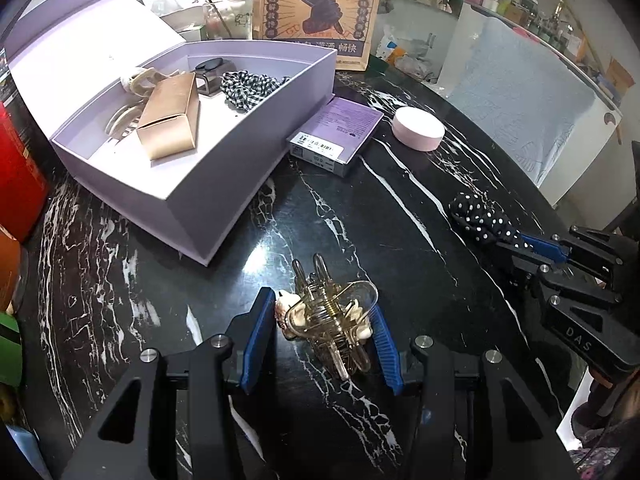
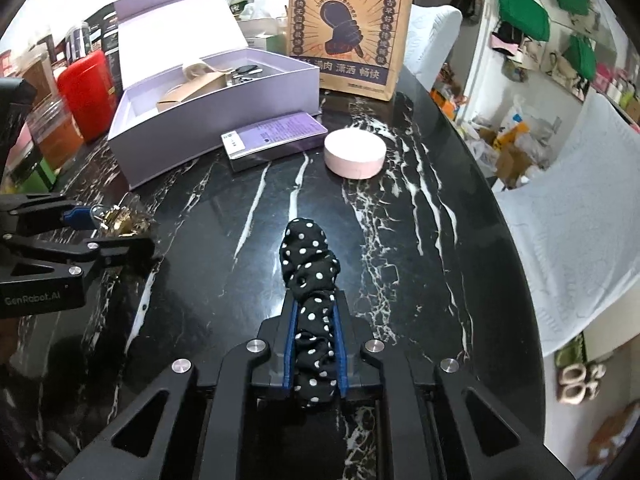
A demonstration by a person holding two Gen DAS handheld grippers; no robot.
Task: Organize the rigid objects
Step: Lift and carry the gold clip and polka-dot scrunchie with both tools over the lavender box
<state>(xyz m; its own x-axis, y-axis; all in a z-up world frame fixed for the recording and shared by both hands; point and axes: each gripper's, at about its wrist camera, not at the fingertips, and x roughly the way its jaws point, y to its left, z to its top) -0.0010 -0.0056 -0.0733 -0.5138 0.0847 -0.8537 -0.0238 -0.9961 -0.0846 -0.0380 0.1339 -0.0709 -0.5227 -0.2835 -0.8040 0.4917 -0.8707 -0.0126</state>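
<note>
My left gripper point(image 1: 324, 312) is shut on a clear gold hair claw clip point(image 1: 334, 320), held just over the black marble table point(image 1: 280, 220). My right gripper point(image 2: 316, 312) is shut on a black polka-dot scrunchie point(image 2: 310, 264), which also shows in the left wrist view point(image 1: 482, 218). An open lilac box point(image 1: 200, 184) holds a gold carton point(image 1: 170, 116), a checked scrunchie point(image 1: 248, 86), a cream clip point(image 1: 142, 80) and a dark item point(image 1: 210, 66). A purple flat box point(image 1: 336, 134) and a pink round case point(image 1: 418, 128) lie beside it.
A brown paper bag point(image 1: 316, 8) stands behind the lilac box. A red canister point(image 2: 86, 92) and jars stand at the table's left edge. A white cloth-covered unit point(image 2: 560, 216) is past the right edge. The left gripper shows in the right wrist view point(image 2: 96, 224).
</note>
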